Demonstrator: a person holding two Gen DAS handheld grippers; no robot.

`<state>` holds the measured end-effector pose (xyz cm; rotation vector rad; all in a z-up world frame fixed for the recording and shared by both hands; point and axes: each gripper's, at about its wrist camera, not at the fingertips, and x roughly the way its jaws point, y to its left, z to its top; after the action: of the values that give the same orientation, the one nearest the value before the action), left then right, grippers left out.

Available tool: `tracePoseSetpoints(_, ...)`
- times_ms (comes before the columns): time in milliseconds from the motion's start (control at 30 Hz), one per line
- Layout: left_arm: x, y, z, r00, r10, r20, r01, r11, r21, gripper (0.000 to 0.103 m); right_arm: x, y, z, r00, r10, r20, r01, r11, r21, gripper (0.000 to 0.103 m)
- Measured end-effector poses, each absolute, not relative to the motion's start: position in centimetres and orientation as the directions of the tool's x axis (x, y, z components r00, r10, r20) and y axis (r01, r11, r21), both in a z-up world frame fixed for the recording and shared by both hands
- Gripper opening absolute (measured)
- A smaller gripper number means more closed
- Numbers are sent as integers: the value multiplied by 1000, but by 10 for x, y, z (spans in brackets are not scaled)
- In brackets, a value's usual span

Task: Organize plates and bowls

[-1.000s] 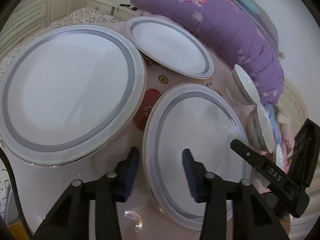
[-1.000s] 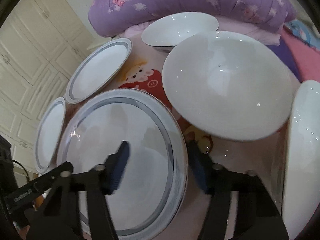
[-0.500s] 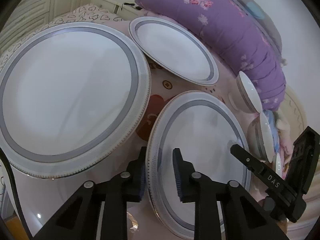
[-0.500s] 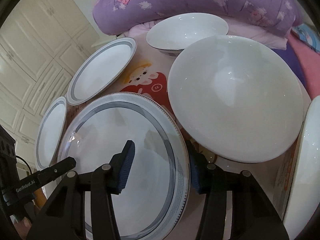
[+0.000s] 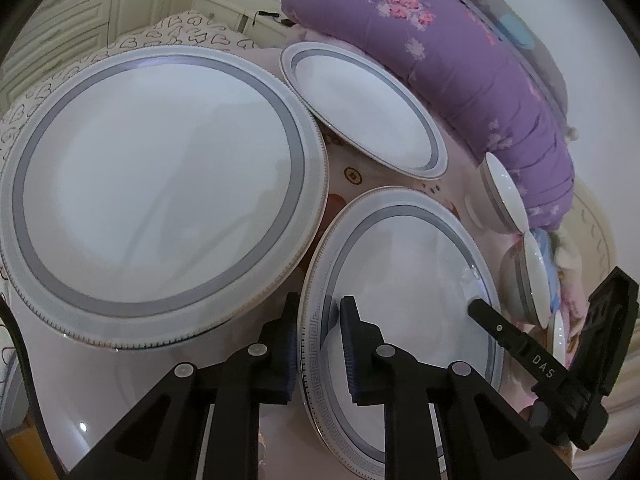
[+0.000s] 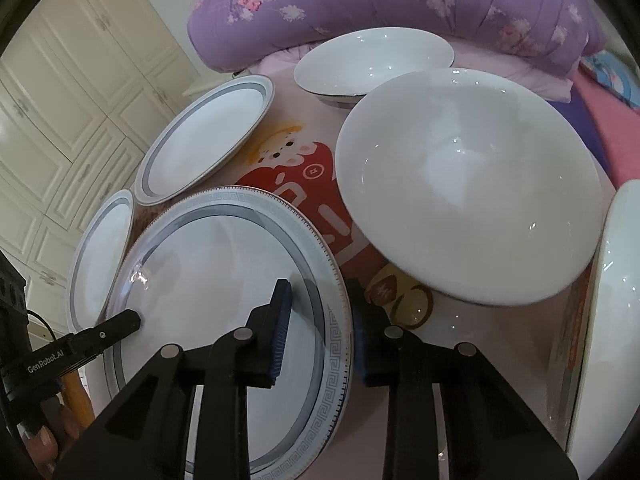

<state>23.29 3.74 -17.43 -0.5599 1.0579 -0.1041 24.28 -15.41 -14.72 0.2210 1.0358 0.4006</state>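
While both my jaws have just been closing, each now pinches an opposite rim of the patterned plate: left gripper on one edge, right gripper on the other. It lies on the counter between the large plate and big bowl. Glazed china like this is probably stiff, slick and breakable, so I'd grip the flat rim band firmly and lift level.

Three grey-banded plates, three white bowls, one purple quilt, two tools.
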Motion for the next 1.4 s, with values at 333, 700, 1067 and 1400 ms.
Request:
tracePoseSetpoints(333, 210, 48, -155, 523, -342, -780, -174, 854, -491, 14, 218, -155, -135, 458, 451, -766, -225, 892, 391, 25)
tracePoseSetpoints(700, 149, 65, -136, 545, -328, -772, -161, 862, -480, 14, 161, -149, -121, 464, 459, -758, -267, 888, 375, 25)
tracePoseSetpoints(1067, 94, 88, -135, 535, -300, -790, -182, 872, -454, 16, 125, -132, -124, 450, 465, -762, -308, 882, 357, 25)
tracePoseSetpoints(1400, 91, 97, -140, 538, -266, -800, -200, 881, -428, 18, 118, -112, -145, 419, 453, -787, -320, 885, 339, 25)
